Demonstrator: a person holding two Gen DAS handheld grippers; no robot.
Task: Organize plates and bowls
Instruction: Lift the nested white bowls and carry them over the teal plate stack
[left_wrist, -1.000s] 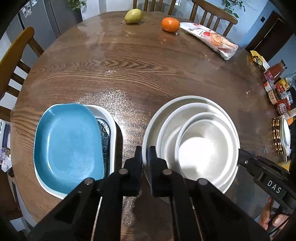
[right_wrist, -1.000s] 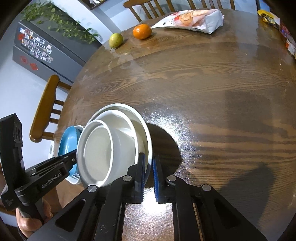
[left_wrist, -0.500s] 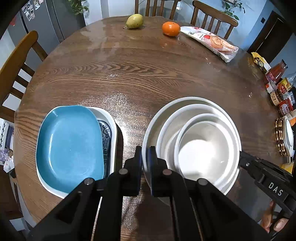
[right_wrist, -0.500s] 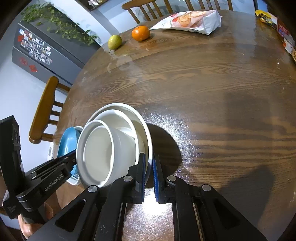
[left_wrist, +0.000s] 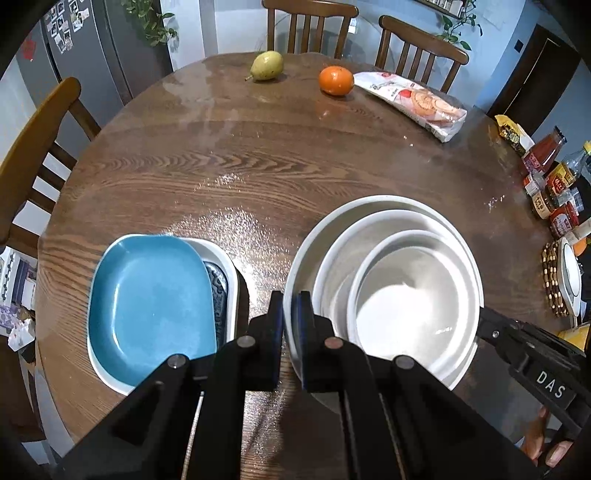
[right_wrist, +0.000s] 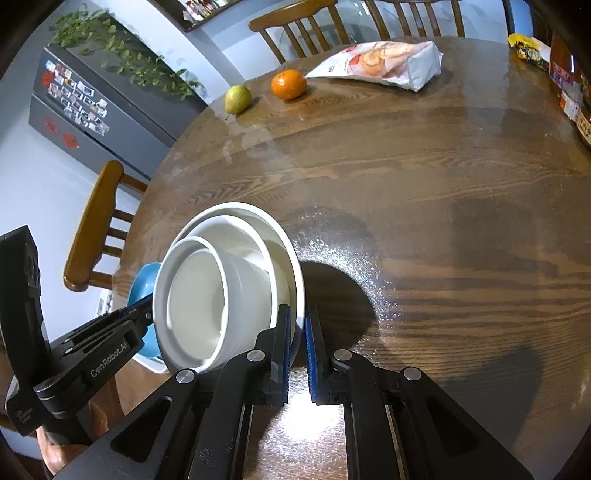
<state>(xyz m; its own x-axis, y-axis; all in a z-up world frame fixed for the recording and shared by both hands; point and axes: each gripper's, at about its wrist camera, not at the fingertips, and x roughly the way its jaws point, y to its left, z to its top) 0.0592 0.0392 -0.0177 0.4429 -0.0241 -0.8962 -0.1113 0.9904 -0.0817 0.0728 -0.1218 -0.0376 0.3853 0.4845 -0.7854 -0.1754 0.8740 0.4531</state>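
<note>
Three white bowls sit nested one inside another: a large bowl (left_wrist: 369, 201), a middle bowl (left_wrist: 340, 258) and a small bowl (left_wrist: 402, 306). My left gripper (left_wrist: 290, 295) is shut on the large bowl's left rim. My right gripper (right_wrist: 299, 310) is shut on the opposite rim of the same large bowl (right_wrist: 280, 236), and the stack looks tilted and casts a wide shadow on the table. To the left lies a blue plate (left_wrist: 147, 295) on a patterned plate (left_wrist: 218, 288) inside a white rectangular dish (left_wrist: 231, 269).
On the round wooden table (left_wrist: 258, 166) a pear (left_wrist: 266, 65), an orange (left_wrist: 335, 80) and a snack bag (left_wrist: 413, 103) lie at the far side. Sauce bottles (left_wrist: 550, 177) and a white plate on a beaded mat (left_wrist: 569, 277) line the right edge. Wooden chairs ring the table.
Both grippers keep their hold on the large bowl's rim. The left wrist view has tipped upward a little, so more of the far chairs and wall shows.
</note>
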